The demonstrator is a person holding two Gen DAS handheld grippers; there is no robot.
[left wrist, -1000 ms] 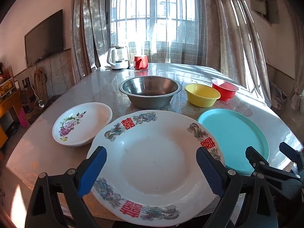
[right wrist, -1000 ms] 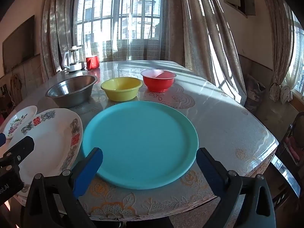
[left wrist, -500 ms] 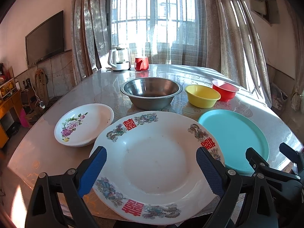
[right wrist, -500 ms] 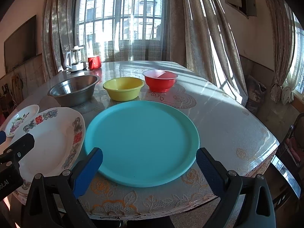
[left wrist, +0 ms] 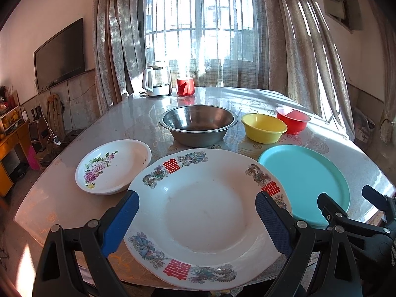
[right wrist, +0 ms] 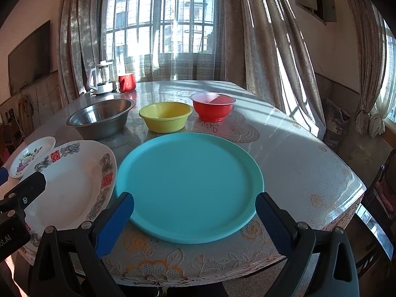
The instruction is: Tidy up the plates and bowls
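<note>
A: White big plate [left wrist: 203, 212] sits between the left gripper [left wrist: 196, 219] fingers, spread wide; steel bowl [left wrist: 198, 123] at twelve o'clock.
B: Right view: right gripper [right wrist: 194, 219] wide too, teal plate [right wrist: 189, 185] ahead, yellow bowl [right wrist: 165, 116] at twelve

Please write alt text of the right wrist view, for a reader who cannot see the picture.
The open right tongs frame a large turquoise plate near the front edge of a round table. Behind the plate stand a steel bowl, a yellow bowl and a red bowl; to its left lies a big decorated white plate, with a small flowered dish beyond.
</note>
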